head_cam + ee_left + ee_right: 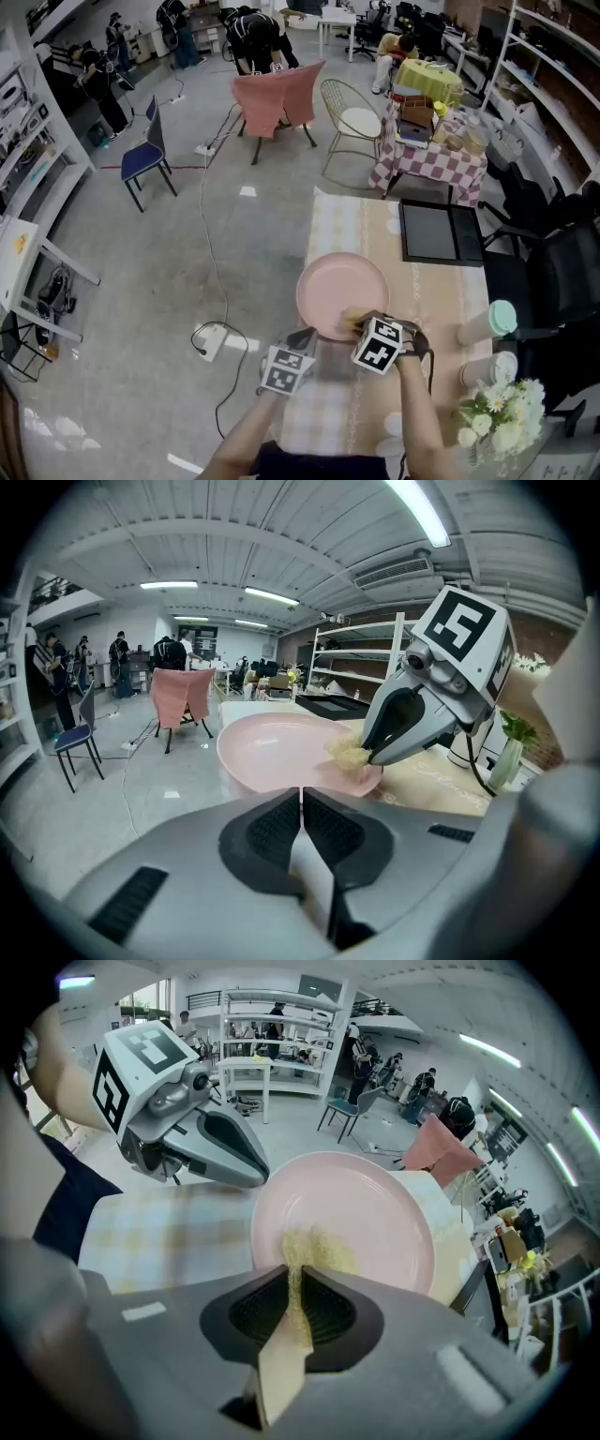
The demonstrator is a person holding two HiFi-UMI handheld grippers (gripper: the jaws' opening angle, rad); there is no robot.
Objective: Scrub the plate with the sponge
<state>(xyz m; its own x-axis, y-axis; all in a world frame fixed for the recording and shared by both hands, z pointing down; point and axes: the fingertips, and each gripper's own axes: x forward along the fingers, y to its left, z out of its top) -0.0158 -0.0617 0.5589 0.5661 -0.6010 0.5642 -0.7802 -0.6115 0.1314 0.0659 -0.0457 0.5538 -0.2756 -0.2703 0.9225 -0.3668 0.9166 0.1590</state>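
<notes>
A pink plate [337, 281] lies on the cloth-covered table near its front left edge. My right gripper [357, 322] is shut on a yellow sponge [352, 320] and presses it onto the plate's near part. The right gripper view shows the sponge [314, 1246] squeezed between the jaws of the right gripper [293, 1274], resting on the plate [375, 1208]. My left gripper [305, 336] is shut on the plate's near left rim. In the left gripper view, the left gripper [301, 794] meets the plate [272, 747], with the sponge [349, 754] just beyond.
A black tray [439, 232] lies at the table's far end. Two cups [487, 323] and white flowers [497, 412] stand along the right side. The table's left edge drops to the floor, where a power strip [214, 339] and cable lie. Chairs stand further off.
</notes>
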